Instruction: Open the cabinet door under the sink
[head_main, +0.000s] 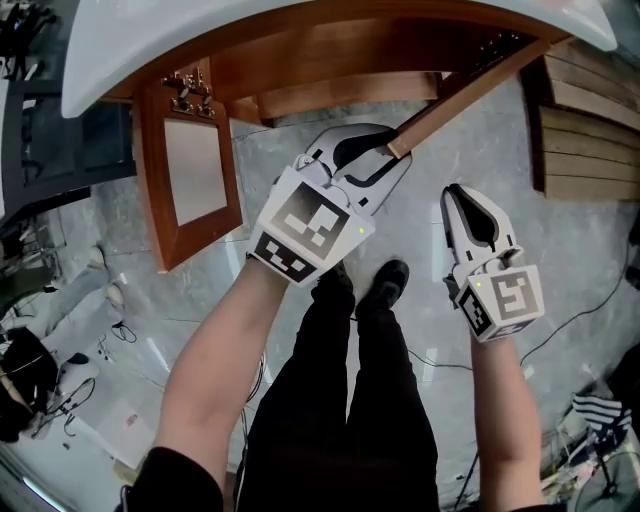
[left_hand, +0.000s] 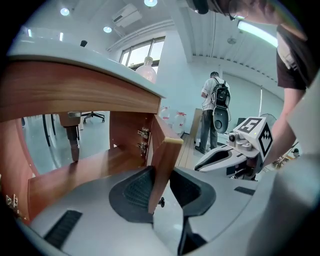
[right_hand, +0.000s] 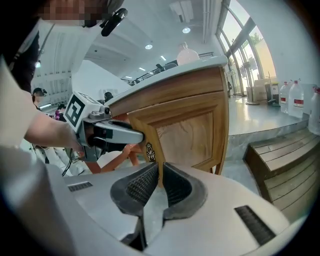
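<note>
Closest in, the person's two bare forearms reach down over dark trousers and black shoes, each hand carrying a tool above the grey stone floor. Off by itself, the right gripper touches nothing; its ribbed pads are drawn nearly together, with a narrow slit between them and nothing in it. To that tool's left and slightly ahead, the left gripper straddles the free edge of the right cabinet door. Its jaws stand apart with the wooden edge upright between them, the left pad against the door's face and a sliver of floor showing before the right pad. A small dark knob sits low on the door between the pads. From there the door runs away from the tool, swung well out from the wooden cabinet. Further to the left, the left cabinet door also hangs wide open. Beyond both tools, the white sink caps the cabinet. A stack of wooden boards lies ahead of the right gripper, to its right.
</note>
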